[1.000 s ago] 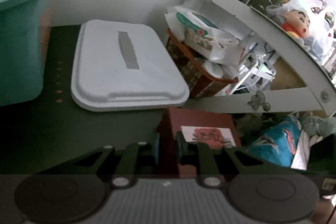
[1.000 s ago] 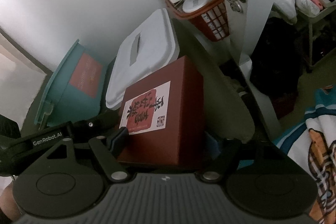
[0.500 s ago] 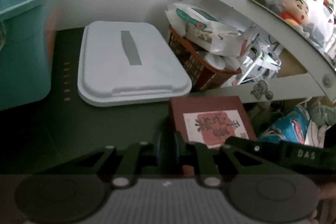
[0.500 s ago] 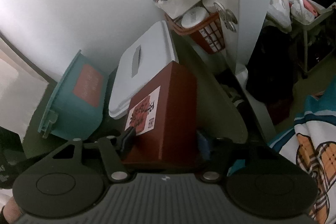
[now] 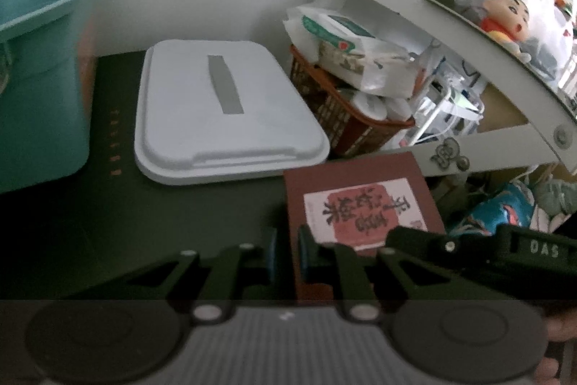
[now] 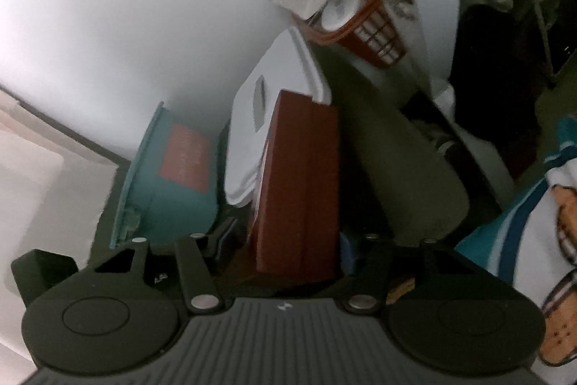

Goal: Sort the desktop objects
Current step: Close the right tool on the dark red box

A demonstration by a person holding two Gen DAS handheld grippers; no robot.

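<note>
A dark red box (image 5: pixel 360 204) with a white and red label lies over the front right of the dark desk (image 5: pixel 108 222). My right gripper (image 6: pixel 288 240) is shut on the box (image 6: pixel 299 190), one finger on each broad side, and holds it tilted on edge. My left gripper (image 5: pixel 286 253) is nearly closed, its fingers on either side of the box's near left edge. The right gripper's body also shows in the left wrist view (image 5: pixel 487 248), lying across the box.
A white lidded container (image 5: pixel 223 110) sits behind the box. A teal bin (image 5: pixel 39 67) stands at the left by the wall. An orange basket (image 5: pixel 346 118) with bags sits at the right under a white shelf (image 5: pixel 450 24). Patterned fabric (image 6: pixel 541 222) lies at the right.
The right gripper has turned the box up onto its edge and carried it toward the white container. In the left wrist view the box has come closer, between the left fingers.
</note>
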